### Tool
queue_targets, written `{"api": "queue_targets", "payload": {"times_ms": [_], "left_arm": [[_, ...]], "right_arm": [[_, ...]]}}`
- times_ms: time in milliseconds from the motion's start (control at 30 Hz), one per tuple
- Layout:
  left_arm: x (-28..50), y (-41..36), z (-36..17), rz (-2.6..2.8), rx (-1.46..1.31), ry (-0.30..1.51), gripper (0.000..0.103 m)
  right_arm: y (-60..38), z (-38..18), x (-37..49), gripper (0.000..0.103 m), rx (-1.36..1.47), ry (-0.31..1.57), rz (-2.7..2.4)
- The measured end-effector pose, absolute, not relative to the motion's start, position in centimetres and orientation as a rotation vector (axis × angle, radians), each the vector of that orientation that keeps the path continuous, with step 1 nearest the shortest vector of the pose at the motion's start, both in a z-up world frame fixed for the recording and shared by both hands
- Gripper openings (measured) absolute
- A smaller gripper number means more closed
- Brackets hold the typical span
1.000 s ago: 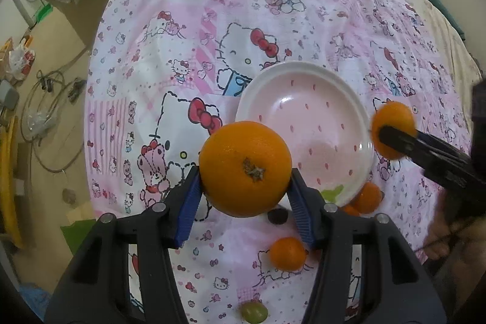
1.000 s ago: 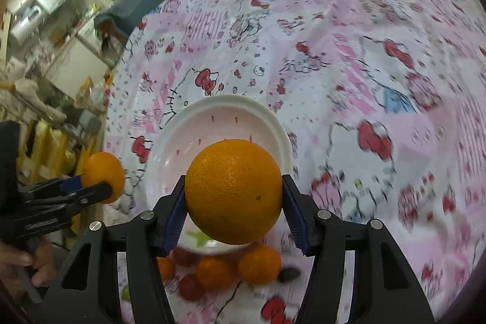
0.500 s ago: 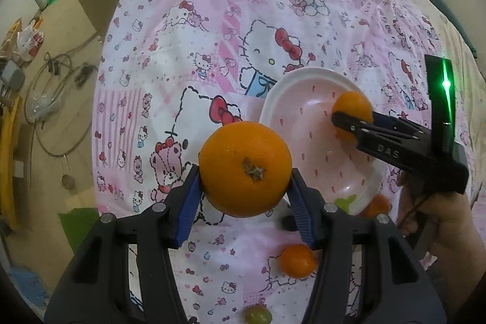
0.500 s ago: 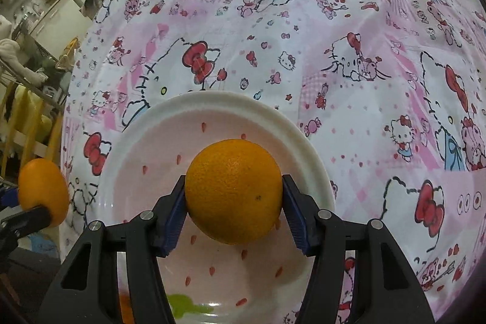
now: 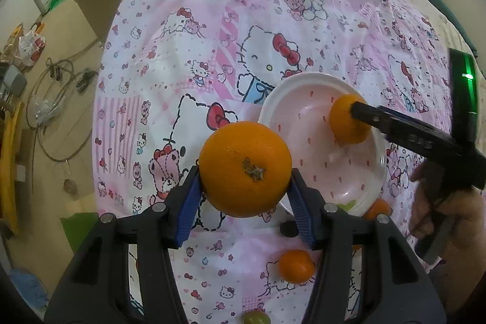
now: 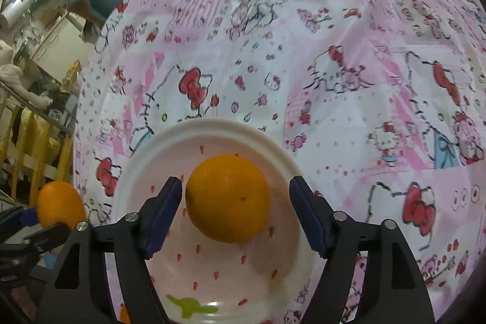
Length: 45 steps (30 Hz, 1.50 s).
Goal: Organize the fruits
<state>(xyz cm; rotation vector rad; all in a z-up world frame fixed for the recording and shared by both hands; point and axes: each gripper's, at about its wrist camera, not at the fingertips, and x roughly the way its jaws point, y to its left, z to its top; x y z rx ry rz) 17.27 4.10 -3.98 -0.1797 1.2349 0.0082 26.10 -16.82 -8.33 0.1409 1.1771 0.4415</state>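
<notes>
Inside glossy round plate (image 6: 273, 154): dimpled orange (image 6: 227, 198).

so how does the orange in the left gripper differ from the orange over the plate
The round orange in the left gripper is clamped between the blue pads, beside the plate; the round orange in the pink strawberry-print plate sits free as the right gripper opens, gaps on both sides. The first shows its stem end, the second smooth skin. Both look alike in colour.
</notes>
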Motion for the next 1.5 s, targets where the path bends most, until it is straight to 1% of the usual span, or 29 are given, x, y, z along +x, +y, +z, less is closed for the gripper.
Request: {"api": "queue_targets", "payload": {"times_ms": [200,400,467,533,767,1067,1333,1500], "left_arm": [[17.7,3.4,-4.1,-0.013,-0.204,1.235,0.052],[17.7,2.0,-3.5,-0.058,-0.193,1.206,0.052],[17.6,1.8,-3.6,-0.068,-0.188,1.201,0.052],[17.5,1.6,-3.8,-0.071,-0.183,1.205,0.052],[17.3,1.3,-4.7,-0.040,-0.124,1.216,0.052],[20.2,-0.6,-5.2,-0.056,-0.073,1.131,0.052],[22.7,-3.1,-8.2,-0.109,-0.052,1.179,0.052],[23.4,-3.7,-8.6,-0.124,-0.051,1.170,0.052]], "right_arm": [[-18.9,-5.8,24.0,0.076,0.170,1.166,0.425],[-21.9,-4.0,20.1,0.076,0.234,1.171,0.377],[-23.1,-3.6,18.4,0.080,0.241,1.162,0.340],[-24.0,-3.4,17.2,0.083,0.263,1.152,0.311],[-26.0,-4.4,14.6,0.083,0.318,1.154,0.280],[-27.7,-5.6,15.6,0.083,0.447,1.179,0.277],[-28.0,-5.7,16.3,0.083,0.392,1.168,0.243],[-28.1,-6.0,16.4,0.083,0.398,1.175,0.238]]}}
